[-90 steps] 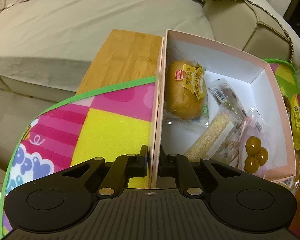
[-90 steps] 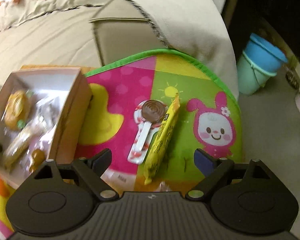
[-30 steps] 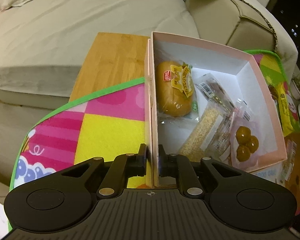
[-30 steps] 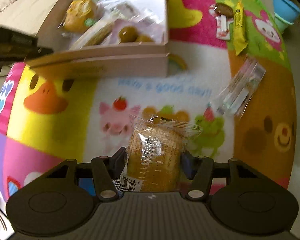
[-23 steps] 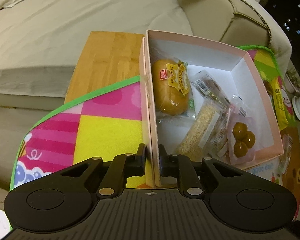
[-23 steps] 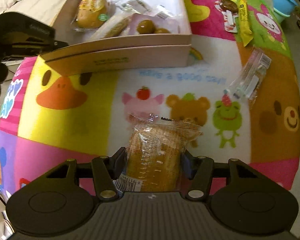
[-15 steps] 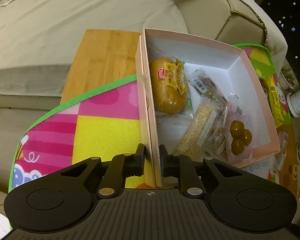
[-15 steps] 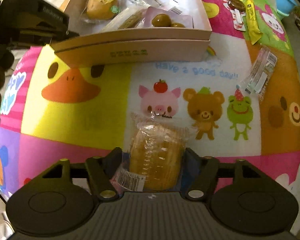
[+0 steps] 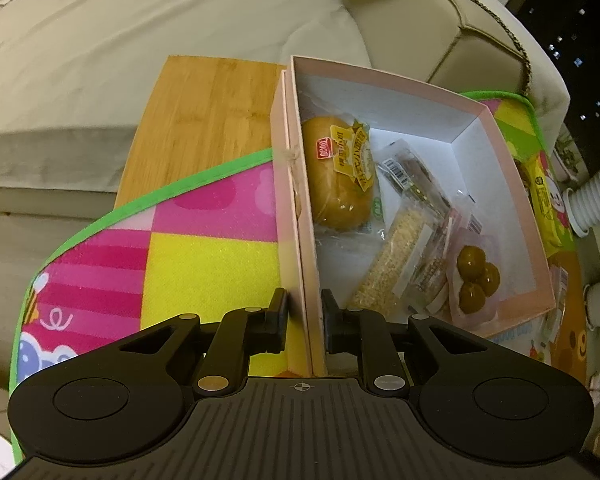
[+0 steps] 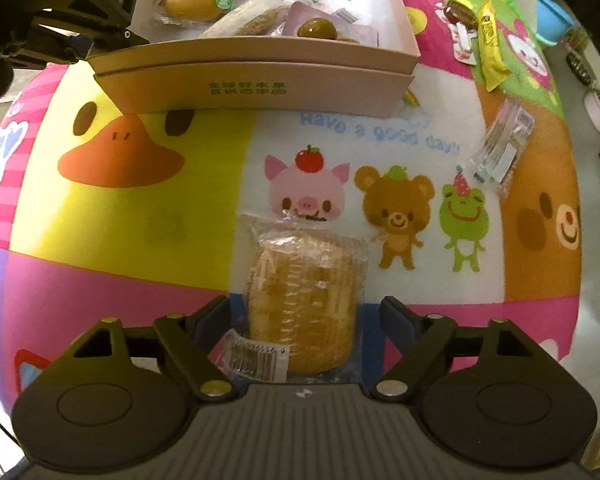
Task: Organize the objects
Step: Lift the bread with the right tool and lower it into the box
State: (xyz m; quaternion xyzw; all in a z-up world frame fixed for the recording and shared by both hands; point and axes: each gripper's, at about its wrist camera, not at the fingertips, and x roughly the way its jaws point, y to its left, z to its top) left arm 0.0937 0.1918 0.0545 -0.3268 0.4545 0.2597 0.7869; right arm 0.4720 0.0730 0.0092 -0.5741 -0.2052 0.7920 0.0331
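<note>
Just changed: a second ago the right gripper point(image 10: 306, 316) had its fingers tight against the wrapped cake point(image 10: 303, 304); now both fingers stand off from the wrapper with gaps either side, so the pinch has let go
Cake position: lying on the play mat point(image 10: 140, 240), between the spread fingers, its far end just under the pink pig print, well short of the box
What it means: judging by this, the cake is not yet in the box, so either a re-grip is coming or it has been set down short; the packing step is still open
Left gripper: the left gripper point(image 9: 304, 308) remains pressed onto the near wall of the pink box point(image 9: 476, 108), one finger outside and one inside, steadying it as in the earlier views
Box contents: a round bun point(image 9: 338, 176), a sesame bar point(image 9: 392, 264), a dark-wrapped snack and a pack of three brown balls point(image 9: 476, 276) crowd the near half; the far corner shows bare white floor
Edges: the box's front wall, with its lid nested beneath, faces the cake, so the cake must rise over that rim
Open room: bare mat lies between cake and box; a clear packet point(image 10: 502, 152) and a yellow bar point(image 10: 490, 46) sit off to the right, well apart from that path
Watch: the left gripper's body sits at the box's left end, near any drop-in there
</note>
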